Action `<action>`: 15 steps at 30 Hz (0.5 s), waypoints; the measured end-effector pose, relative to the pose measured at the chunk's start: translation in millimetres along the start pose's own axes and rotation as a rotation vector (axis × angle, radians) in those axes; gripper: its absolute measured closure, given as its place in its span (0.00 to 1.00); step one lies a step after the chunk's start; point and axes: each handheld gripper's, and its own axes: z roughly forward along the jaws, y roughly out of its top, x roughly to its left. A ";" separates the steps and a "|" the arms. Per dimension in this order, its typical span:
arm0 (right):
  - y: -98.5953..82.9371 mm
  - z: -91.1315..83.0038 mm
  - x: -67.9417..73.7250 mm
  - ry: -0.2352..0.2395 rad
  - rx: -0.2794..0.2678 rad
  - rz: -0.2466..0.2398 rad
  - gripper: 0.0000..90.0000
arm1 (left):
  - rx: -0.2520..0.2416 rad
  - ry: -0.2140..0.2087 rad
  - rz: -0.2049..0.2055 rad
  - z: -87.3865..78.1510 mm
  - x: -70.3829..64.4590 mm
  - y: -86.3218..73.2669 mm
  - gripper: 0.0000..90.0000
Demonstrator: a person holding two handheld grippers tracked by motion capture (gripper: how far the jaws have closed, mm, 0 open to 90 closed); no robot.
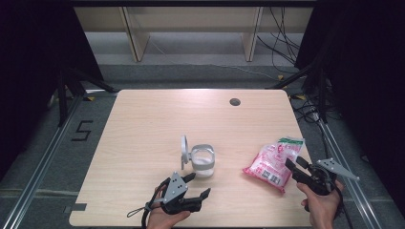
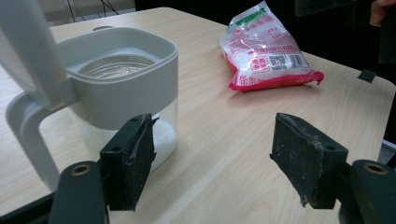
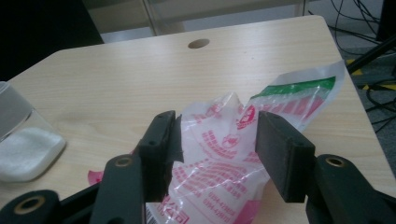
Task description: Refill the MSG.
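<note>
A clear plastic container (image 1: 204, 163) with a grey rim and handle stands upright near the middle of the wooden surface (image 1: 143, 124), its lid (image 1: 183, 151) flipped up on edge on the container's left side; a layer of white powder lies in its bottom. To the right of the container, well apart from it, a pink and white bag (image 1: 272, 162) with a green strip at its far end lies flat near the surface's right edge. The left gripper (image 1: 199, 184) sits just in front of the container, on the person's side, with its fingers (image 2: 130, 158) spread wide and holding nothing; in the left gripper view the container stands just beyond the left finger and the bag lies farther off. The right gripper (image 1: 295, 164) is at the near end of the bag, to the container's right, its fingers (image 3: 161, 149) spread on either side of the crumpled plastic, not pinching it.
</note>
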 end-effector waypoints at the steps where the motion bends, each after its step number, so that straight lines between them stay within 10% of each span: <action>1: -1.0 -1.0 3.5 -0.001 0.015 0.000 0.51 | -0.009 0.005 -0.010 -2.1 1.2 0.4 0.33; 15: -13.0 1.0 28.0 0.044 0.063 -0.070 0.42 | -0.001 0.074 -0.002 -17.5 17.5 -2.4 0.33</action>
